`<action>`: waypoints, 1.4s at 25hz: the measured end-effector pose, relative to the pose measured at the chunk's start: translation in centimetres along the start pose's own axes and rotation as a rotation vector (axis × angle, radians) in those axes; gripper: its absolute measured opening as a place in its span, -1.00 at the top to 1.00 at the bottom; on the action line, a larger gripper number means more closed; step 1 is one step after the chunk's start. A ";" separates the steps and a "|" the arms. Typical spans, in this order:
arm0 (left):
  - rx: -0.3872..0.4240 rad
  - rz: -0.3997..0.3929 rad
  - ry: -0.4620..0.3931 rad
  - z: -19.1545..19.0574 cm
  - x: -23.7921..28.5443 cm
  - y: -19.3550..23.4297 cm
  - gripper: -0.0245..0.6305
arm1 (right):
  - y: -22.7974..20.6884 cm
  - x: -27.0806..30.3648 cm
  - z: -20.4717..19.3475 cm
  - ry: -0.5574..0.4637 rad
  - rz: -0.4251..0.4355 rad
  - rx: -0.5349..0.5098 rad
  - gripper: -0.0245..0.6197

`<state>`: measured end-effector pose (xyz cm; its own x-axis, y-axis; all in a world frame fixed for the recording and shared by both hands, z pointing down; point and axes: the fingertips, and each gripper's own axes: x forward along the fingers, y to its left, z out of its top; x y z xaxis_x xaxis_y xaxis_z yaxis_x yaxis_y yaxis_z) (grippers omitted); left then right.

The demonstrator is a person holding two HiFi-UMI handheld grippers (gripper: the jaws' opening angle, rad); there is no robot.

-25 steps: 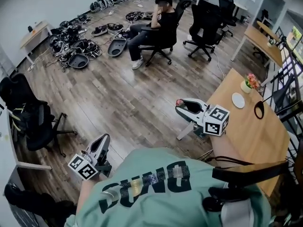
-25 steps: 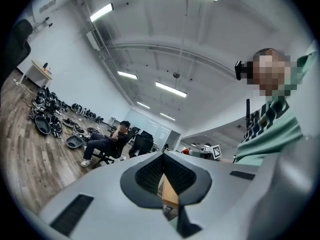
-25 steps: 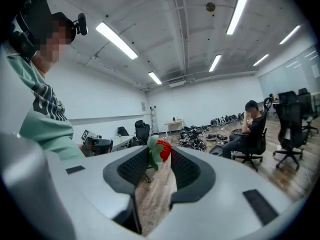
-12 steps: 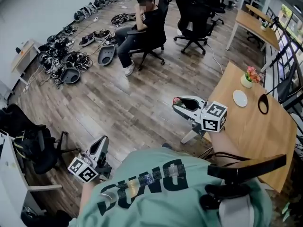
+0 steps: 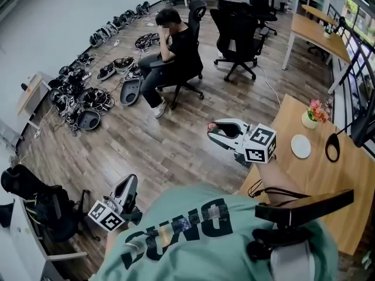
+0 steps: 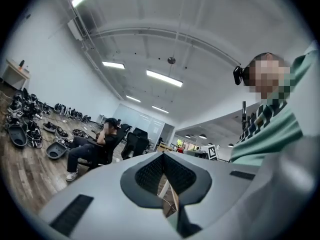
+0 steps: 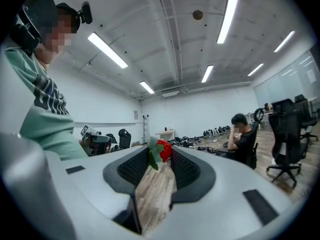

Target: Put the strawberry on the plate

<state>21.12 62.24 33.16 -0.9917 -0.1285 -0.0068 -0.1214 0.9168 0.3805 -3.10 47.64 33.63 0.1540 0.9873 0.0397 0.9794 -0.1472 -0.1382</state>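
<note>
- Strawberry [image 7: 162, 149]: one, red with green leaves, pinched at the very tips of the right gripper's [image 7: 161, 157] fingers. It is held in the air over the wood floor [image 5: 146, 139], not on the plate.
- Plate [image 5: 300, 146]: one, white, on the tabletop [image 5: 310, 183]. It lies behind the right fingers, past their marker cube [image 5: 258, 144], well apart from the tips.
- Left gripper [image 6: 163, 155]: one, fingers pressed together at the tips with nothing between them. It sits low at the person's left side, well apart from the right fingers.
- Also on the tabletop: one pot of pink flowers [image 5: 312, 115] just beyond the plate, and one black loop [image 5: 333, 148] just beside it.
- Ahead of the right fingers: one seated person [image 5: 173, 43], with one vacant black office chair [image 5: 237, 25] beside them. A pile of dark gear [image 5: 88, 98] lies along the wall.
- Between the right fingertips and the plate: the marker cube and the tabletop's near edge.
</note>
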 end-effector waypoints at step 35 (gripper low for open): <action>-0.029 -0.946 0.413 2.0 30.5 15.7 0.91 | -9.6 -4.5 -4.8 -0.052 -1.019 0.199 0.47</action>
<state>-11.09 73.50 37.08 -0.3983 -0.9173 0.0009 -0.8379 0.3642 0.4066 -12.56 44.36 39.56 -0.7452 0.6399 0.1875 0.6019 0.7666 -0.2237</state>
